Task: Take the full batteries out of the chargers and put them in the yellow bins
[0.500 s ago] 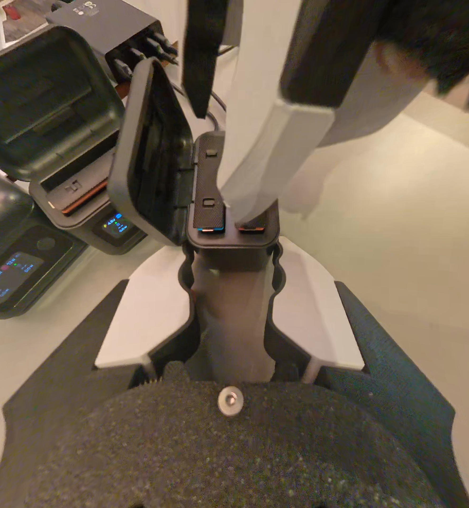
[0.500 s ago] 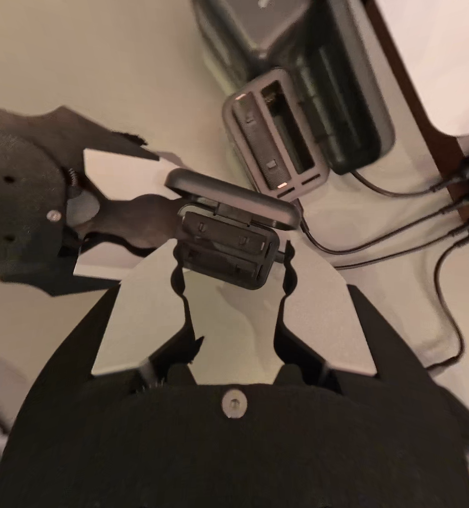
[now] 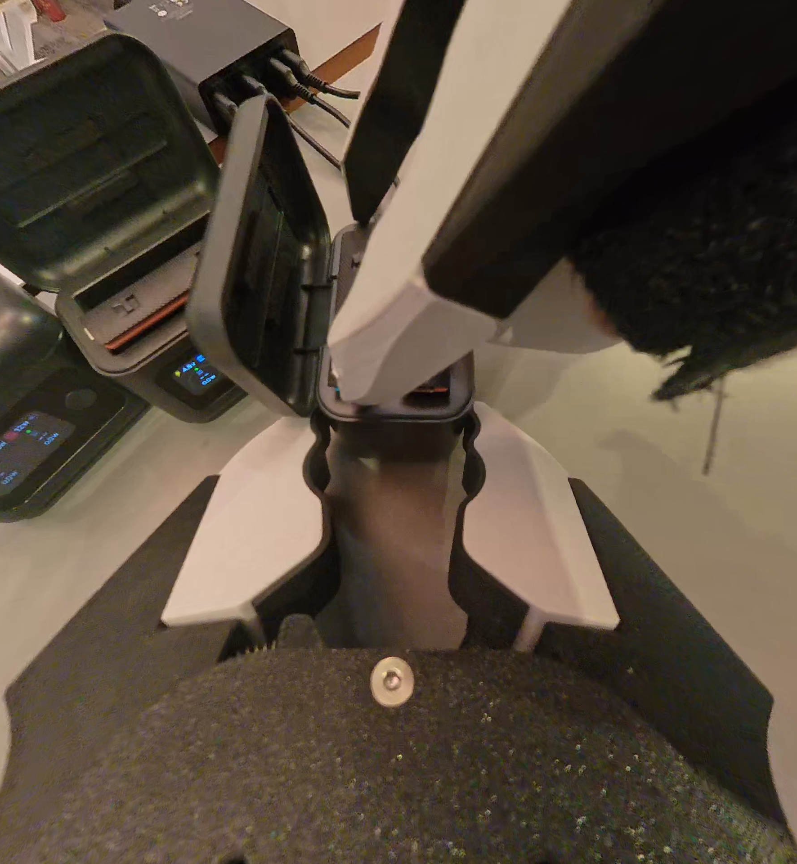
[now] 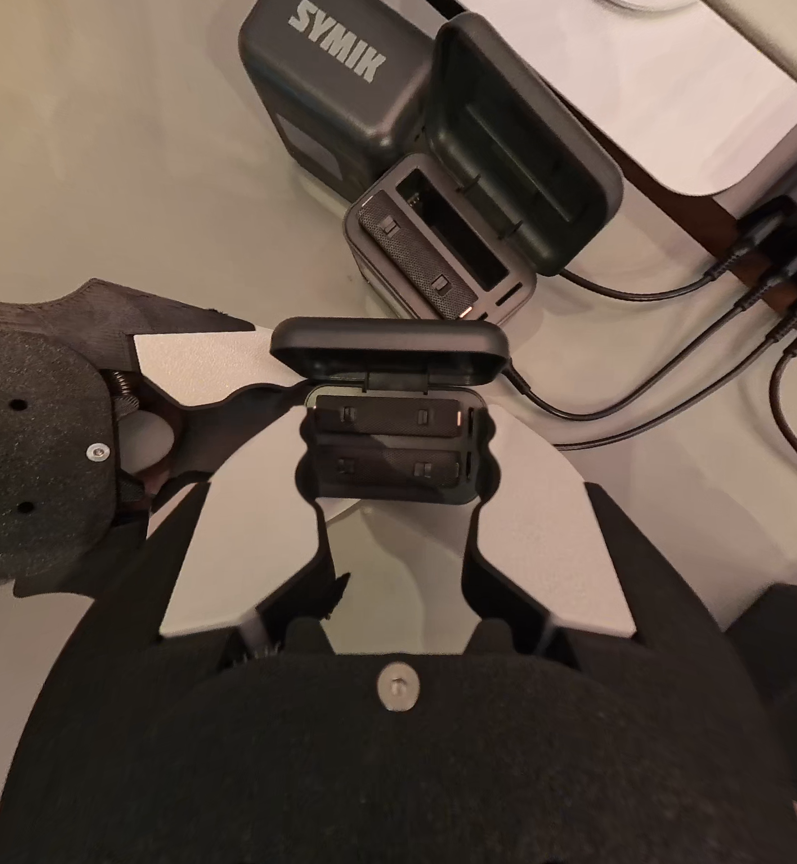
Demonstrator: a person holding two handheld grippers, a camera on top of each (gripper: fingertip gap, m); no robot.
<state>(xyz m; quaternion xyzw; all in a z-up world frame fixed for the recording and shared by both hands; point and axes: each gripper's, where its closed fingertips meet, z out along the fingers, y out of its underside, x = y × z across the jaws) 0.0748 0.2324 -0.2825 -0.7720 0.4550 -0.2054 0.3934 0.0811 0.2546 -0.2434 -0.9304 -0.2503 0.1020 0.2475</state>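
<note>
Batteries sit in the open charger that lies right at the tips of both grippers: two dark, textured ones fill its slots side by side, one nearer the hinged lid, the other nearer the right gripper. That gripper's jaws stand wide, one tip on either end of the charger's top, and whether they touch it cannot be told. From the left wrist view the left gripper holds the charger's body between narrow jaws, its fingertips pressed to both sides. The right gripper's white finger reaches down onto the charger's top there. A second charger stands farther back on the white table, lid open, with one battery in and one slot bare; black cables run off to the right.

Half a second ago the right gripper stood short of the charger, which lay crooked between the tips; now the charger sits squarely between them and the tips flank it. In the left wrist view the white finger now covers more of the charger's top.
</note>
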